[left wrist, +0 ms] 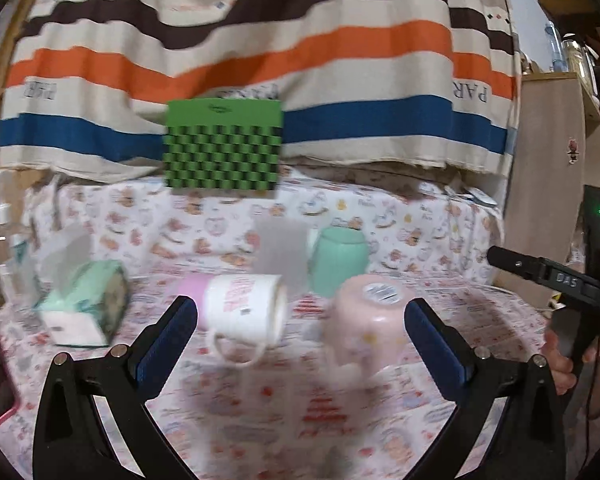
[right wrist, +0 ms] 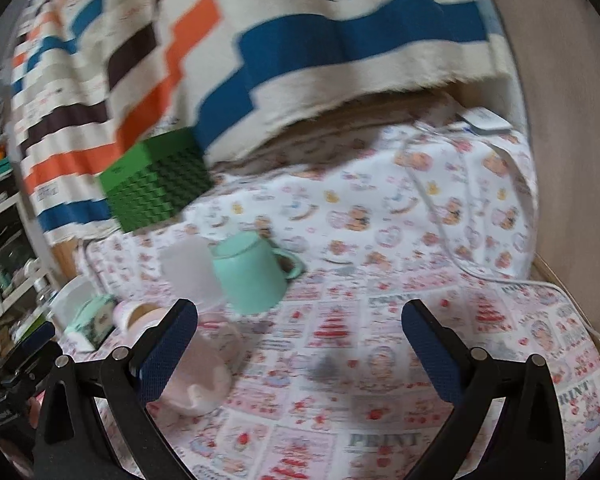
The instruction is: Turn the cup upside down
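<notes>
Both views blurred. Left tool [left wrist: 300, 316] released, blue-padded fingers spread wide, nothing between them, hanging above the table [left wrist: 284, 420] covered in a pink-and-white printed cloth. Landmark: the pale pink plastic cup [left wrist: 366, 320], standing upside down on the cloth, base up with a round sticker on it, handle toward the camera; it sits just inside the left tool's right-hand finger in that view. Beside the pink cup, on its left, a white mug with a pink band and red lettering [left wrist: 240, 304] lies on its side, handle down toward the cloth. Behind the pink cup, a mint-green mug [left wrist: 340, 260] stands inverted, a grey translucent tumbler [left wrist: 280, 252] next to it. Far left of the pink cup, a mint-green tissue pack [left wrist: 86, 308]. Well behind it, a green checkered box [left wrist: 222, 146] against a striped hanging cloth [left wrist: 260, 40]. Right tool [right wrist: 300, 316] also released, fingers wide apart, empty; the pink cup [right wrist: 208, 368] shows partly behind its left finger.
</notes>
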`<state>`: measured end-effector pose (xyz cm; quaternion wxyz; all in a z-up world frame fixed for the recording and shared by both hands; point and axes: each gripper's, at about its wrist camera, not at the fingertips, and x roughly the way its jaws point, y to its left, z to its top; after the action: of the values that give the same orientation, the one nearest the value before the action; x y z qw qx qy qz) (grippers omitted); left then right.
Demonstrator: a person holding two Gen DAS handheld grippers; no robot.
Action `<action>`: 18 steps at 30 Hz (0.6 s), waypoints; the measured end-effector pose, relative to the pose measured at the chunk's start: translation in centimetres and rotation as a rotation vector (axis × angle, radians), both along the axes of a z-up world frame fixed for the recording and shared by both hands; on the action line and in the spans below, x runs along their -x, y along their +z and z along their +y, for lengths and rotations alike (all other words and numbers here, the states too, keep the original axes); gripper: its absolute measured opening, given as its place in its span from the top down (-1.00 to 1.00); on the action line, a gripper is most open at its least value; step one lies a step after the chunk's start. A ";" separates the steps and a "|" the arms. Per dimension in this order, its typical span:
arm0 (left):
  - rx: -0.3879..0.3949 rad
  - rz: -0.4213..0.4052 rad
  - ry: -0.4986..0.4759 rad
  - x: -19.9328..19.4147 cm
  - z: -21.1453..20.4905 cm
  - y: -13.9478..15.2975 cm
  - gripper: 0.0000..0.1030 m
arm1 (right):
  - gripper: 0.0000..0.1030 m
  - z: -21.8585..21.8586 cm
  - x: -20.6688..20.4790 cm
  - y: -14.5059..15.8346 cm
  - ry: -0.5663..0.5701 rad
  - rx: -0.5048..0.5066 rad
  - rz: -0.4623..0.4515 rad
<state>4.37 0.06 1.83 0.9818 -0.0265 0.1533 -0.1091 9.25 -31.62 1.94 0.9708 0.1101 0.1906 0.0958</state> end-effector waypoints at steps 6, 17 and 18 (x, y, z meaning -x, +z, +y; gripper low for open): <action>-0.026 -0.042 0.076 0.5 1.7 -0.9 -1.00 | -1.00 3.3 1.8 -0.5 0.061 0.048 -0.084; -0.117 -0.023 0.073 0.5 1.0 -2.4 -1.00 | -1.00 5.6 3.4 -1.1 0.127 0.050 -0.096; -0.123 -0.027 0.056 0.5 0.8 -2.4 -1.00 | -1.00 5.6 3.4 -1.2 0.126 0.050 -0.092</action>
<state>3.86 0.83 -0.59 0.9862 0.0309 0.1459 -0.0722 5.87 -25.97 0.77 0.9730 0.0689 0.1548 0.1568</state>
